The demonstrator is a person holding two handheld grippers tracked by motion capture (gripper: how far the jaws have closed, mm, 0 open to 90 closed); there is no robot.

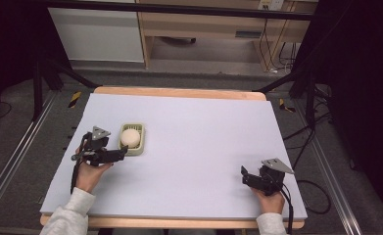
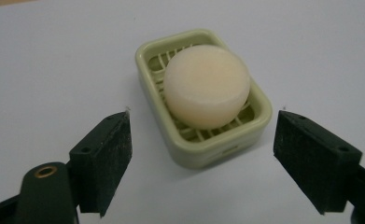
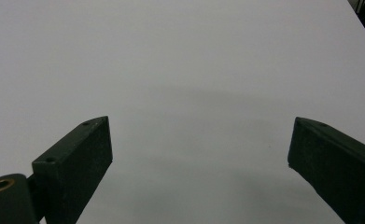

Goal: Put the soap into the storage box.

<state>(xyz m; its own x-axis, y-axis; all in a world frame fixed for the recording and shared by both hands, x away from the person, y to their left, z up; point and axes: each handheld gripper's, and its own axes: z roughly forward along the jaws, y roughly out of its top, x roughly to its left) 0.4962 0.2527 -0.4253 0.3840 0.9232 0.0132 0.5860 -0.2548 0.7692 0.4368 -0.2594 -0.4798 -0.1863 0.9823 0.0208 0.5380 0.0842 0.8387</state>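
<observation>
A round cream soap bar point(image 1: 130, 136) point(image 2: 206, 85) lies in a pale green slotted soap dish point(image 1: 141, 148) point(image 2: 208, 150) on the left of the white table. My left gripper point(image 1: 122, 152) point(image 2: 201, 154) sits just left of the dish, open, its jaws standing to either side of the dish's near end without touching it. My right gripper point(image 1: 245, 176) point(image 3: 199, 163) rests near the table's front right, open, with bare table between its jaws.
The white sheet point(image 1: 203, 132) covers a wooden table whose edge point(image 1: 179, 92) shows at the back. Metal frame legs and cables point(image 1: 297, 142) stand on the floor around the table. Wooden furniture point(image 1: 203, 29) stands behind it.
</observation>
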